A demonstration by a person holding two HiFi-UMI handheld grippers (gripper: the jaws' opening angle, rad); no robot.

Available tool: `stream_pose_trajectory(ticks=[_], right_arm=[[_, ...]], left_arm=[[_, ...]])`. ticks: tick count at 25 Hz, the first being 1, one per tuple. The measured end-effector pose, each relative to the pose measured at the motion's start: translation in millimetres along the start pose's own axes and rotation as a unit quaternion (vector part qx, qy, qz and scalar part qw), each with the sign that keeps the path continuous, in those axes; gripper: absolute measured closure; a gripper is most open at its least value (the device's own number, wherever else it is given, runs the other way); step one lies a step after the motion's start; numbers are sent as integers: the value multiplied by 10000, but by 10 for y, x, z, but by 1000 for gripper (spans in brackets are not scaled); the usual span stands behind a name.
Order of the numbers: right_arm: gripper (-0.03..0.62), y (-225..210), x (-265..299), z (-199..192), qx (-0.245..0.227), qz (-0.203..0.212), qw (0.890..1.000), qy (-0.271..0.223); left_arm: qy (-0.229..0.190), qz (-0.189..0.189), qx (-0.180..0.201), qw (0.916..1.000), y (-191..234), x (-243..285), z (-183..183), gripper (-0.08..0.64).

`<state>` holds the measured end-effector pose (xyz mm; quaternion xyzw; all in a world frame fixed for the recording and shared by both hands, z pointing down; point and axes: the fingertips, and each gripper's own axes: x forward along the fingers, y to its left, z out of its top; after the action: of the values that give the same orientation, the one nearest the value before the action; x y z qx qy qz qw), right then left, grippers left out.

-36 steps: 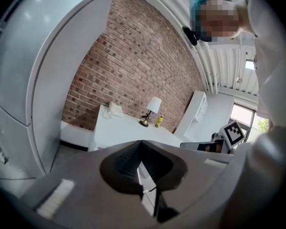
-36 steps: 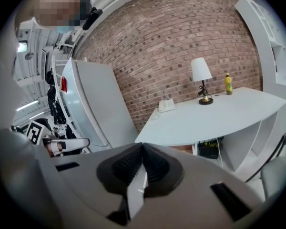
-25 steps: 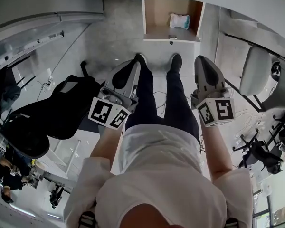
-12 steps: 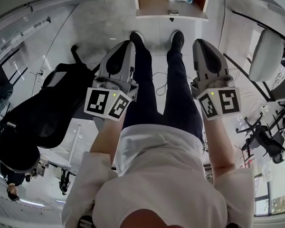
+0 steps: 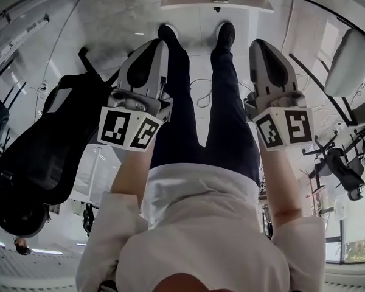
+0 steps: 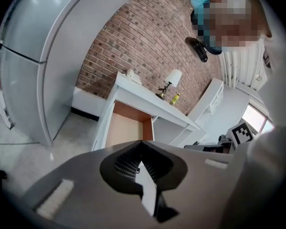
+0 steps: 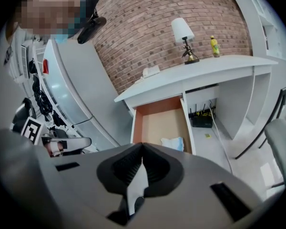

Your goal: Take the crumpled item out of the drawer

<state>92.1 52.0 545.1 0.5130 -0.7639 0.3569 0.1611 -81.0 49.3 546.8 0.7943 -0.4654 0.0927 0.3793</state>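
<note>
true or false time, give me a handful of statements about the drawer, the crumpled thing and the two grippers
1. The drawer is open. True.
2. The crumpled item is held in the right gripper. False: it lies inside the drawer, and the right gripper is shut on nothing, well short of it.
3. A lamp stands on the desk above the drawer. True.
4. The left gripper has its jaws spread wide. False: its jaws are together, with nothing between them.
5. The wall behind the desk is plain white plaster. False: it is a brick wall.
</note>
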Motion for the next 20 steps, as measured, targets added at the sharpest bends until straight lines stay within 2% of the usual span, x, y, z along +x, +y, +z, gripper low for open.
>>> stream_pose_trajectory(ticks=[6,10,11,12,13,20], right_arm=[[583,-74,137,-91,211,48,9998,50],[581,-121,160,16,174,-104,9996,-191],[558,-103,178,46,140,-61,9996,-245],[427,-79,204,60,129,9,9996,-261],[341,-64,233,59,142,62,9996,-242],[341,-196,388,-20,359,-108,9993,-31]], left_arm=[[126,122,-7,9998,86,90,-109,550],[161,122,-27,9998,101,139,-121,550],[175,119,-27,9998,103,147,-124,550],[189,116,-32,9997,105,154,-131,550],[205,111,-40,9997,106,162,-138,551],[283,56,-62,9996,106,230,-169,551]])
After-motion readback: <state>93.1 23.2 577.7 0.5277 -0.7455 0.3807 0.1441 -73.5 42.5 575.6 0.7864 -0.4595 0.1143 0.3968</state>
